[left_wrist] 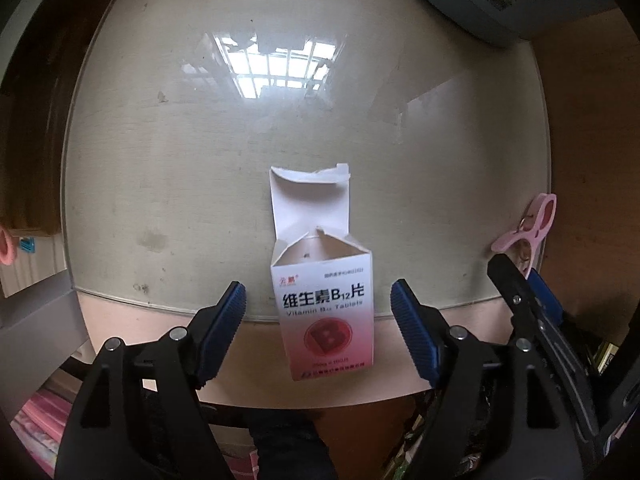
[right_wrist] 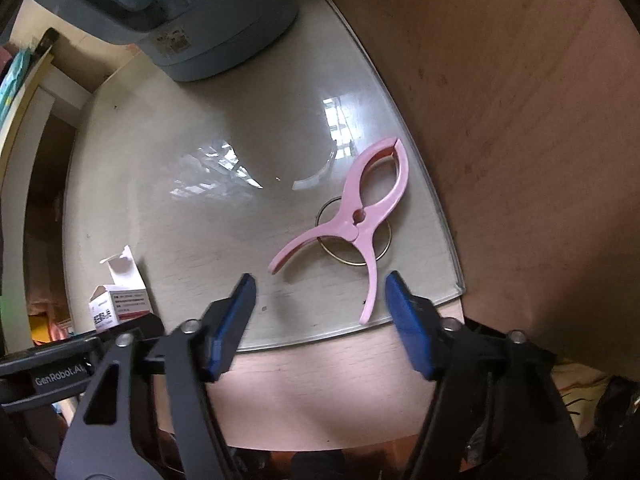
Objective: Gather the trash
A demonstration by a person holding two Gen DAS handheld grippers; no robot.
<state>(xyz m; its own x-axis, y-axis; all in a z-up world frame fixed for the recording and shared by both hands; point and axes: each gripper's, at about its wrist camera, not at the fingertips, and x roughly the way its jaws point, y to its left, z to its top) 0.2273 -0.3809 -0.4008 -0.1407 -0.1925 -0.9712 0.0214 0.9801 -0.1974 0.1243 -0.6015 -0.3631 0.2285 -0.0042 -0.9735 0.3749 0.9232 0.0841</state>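
An empty white and pink vitamin B12 tablet box (left_wrist: 324,304) stands upright at the table's near edge with its top flap open. My left gripper (left_wrist: 320,300) is open, its blue pads on either side of the box without touching it. The box also shows in the right wrist view (right_wrist: 118,300) at the far left. My right gripper (right_wrist: 320,292) is open and empty, just short of a pink plastic clamp (right_wrist: 356,220) that lies flat on the glass. The clamp's handle tip lies between the pads.
A grey-blue bin (right_wrist: 216,20) stands at the back of the glass-topped table (left_wrist: 200,160). A brass ring (right_wrist: 352,256) lies under the clamp. A brown wooden wall (right_wrist: 520,120) bounds the table on the right. The clamp shows at the right edge in the left wrist view (left_wrist: 532,224).
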